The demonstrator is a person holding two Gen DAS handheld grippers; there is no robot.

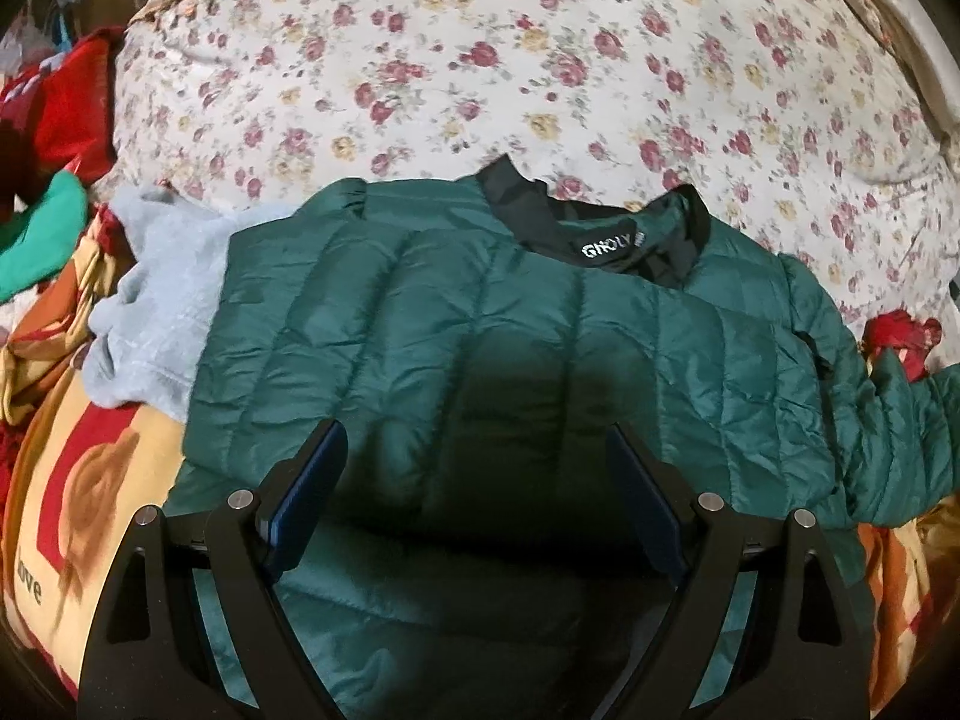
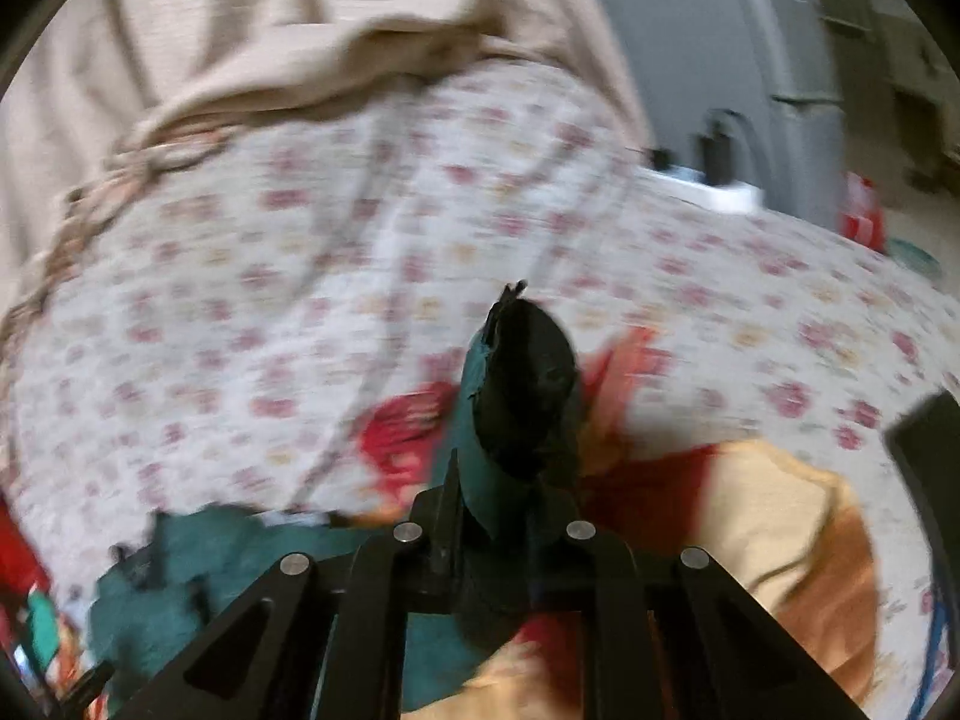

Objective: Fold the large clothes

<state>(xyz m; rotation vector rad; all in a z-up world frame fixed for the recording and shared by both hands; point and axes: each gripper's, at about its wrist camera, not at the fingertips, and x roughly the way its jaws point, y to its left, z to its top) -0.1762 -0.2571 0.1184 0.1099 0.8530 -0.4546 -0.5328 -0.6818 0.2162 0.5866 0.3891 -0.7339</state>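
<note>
Your green quilted puffer jacket (image 1: pixel 480 324) lies spread on the floral bedsheet (image 1: pixel 480 60), collar away from you, overlapping a grey fleece garment (image 1: pixel 156 276). Your left gripper (image 1: pixel 477 492) hovers over its lower half, fingers spread wide, holding nothing. Your right gripper (image 2: pixel 510 480) is clamped on a sleeve end (image 2: pixel 516 396), black cuff poking out past the pads. This jacket looks light, puffy and slick, so it will probably slide and spring back; take seams, cuff or hem rather than the smooth padded panels.
</note>
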